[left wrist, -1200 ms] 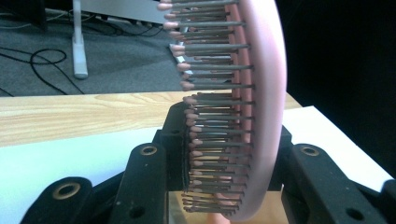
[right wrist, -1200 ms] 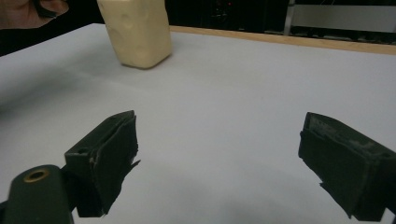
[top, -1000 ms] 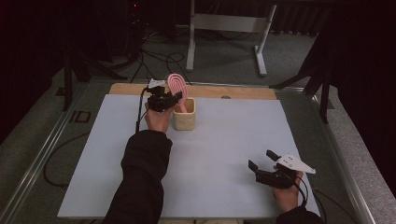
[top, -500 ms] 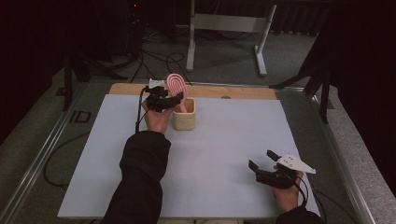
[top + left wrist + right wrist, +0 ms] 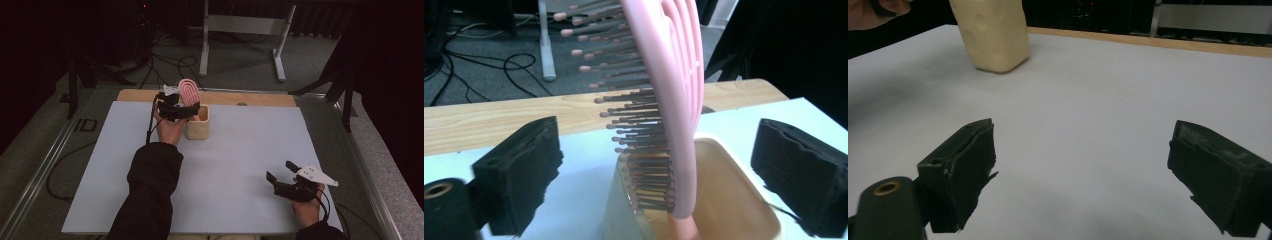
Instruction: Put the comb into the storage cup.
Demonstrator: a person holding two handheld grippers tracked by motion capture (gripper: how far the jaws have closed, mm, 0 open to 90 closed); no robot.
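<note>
I see a table (image 5: 240,170) covered by a pale, grey-white sheet, with a strip of bare light wood (image 5: 250,98) showing along its far edge. A metal rail (image 5: 40,170) frames the sides. Directly on the sheet stands one cream container (image 5: 197,129), near the far edge and left of centre, upright, its open top holding a pink hairbrush (image 5: 189,92) that stands on its handle and rises above the rim. In the right gripper view I see the container's (image 5: 993,37) base resting flat on the sheet.
</note>
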